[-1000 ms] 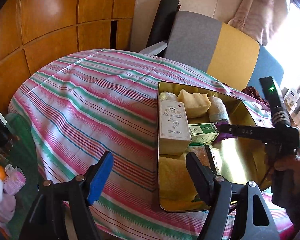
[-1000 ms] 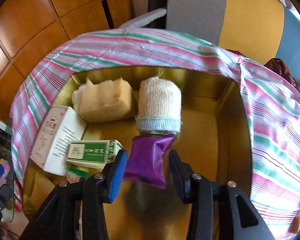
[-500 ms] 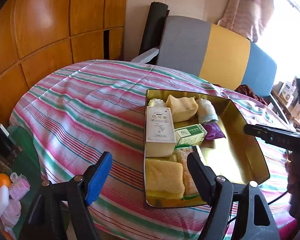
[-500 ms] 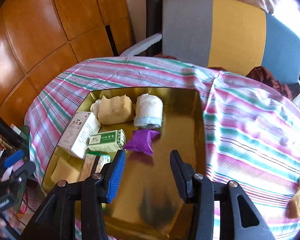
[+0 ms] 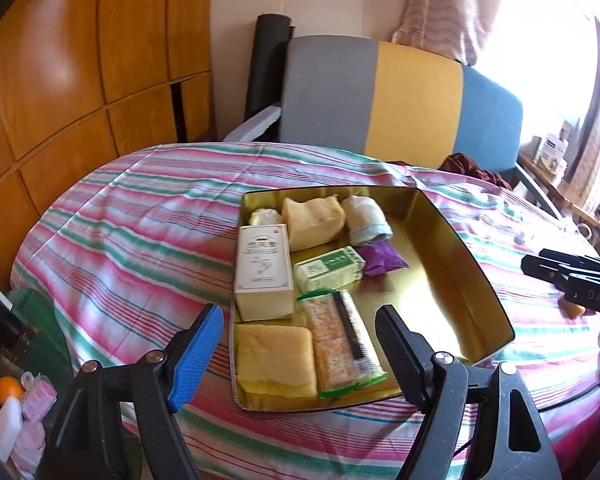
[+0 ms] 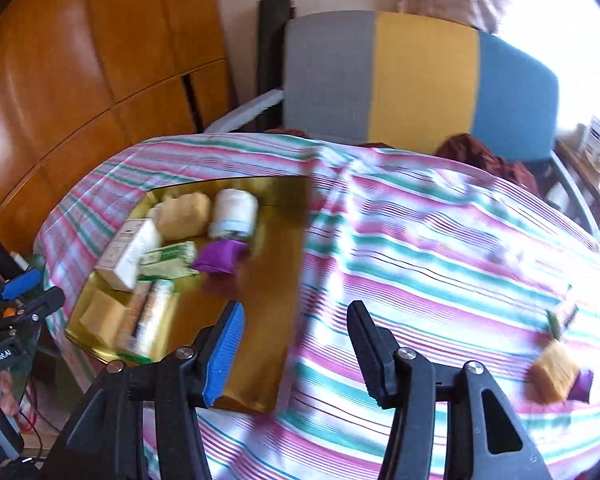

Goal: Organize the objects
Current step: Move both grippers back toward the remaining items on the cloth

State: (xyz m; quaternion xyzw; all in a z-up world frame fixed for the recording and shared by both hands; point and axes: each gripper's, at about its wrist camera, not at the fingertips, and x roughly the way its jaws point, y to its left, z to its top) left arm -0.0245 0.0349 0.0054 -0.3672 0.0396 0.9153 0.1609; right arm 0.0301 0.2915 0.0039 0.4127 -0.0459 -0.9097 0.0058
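A gold tin tray (image 5: 464, 248) sits on the striped tablecloth and holds a white box (image 5: 263, 272), a green box (image 5: 329, 269), a purple packet (image 5: 382, 259), a bandage roll (image 5: 368, 220), yellow sponges and a snack pack (image 5: 340, 344). My left gripper (image 5: 300, 344) is open and empty at the tray's near edge. My right gripper (image 6: 294, 344) is open and empty, above the tray's right rim (image 6: 300, 264). A yellow block (image 6: 554, 376) and a purple item (image 6: 582, 386) lie on the cloth at the far right.
A grey, yellow and blue chair back (image 5: 380, 96) stands behind the table. Wooden panels (image 5: 60, 80) line the left wall. Bottles and an orange (image 5: 8, 388) lie low at the left. A small green-edged packet (image 6: 562, 316) lies on the cloth.
My right gripper let go of the purple packet in the tray, then pulled back and swung right. The left gripper drew back and up a little.
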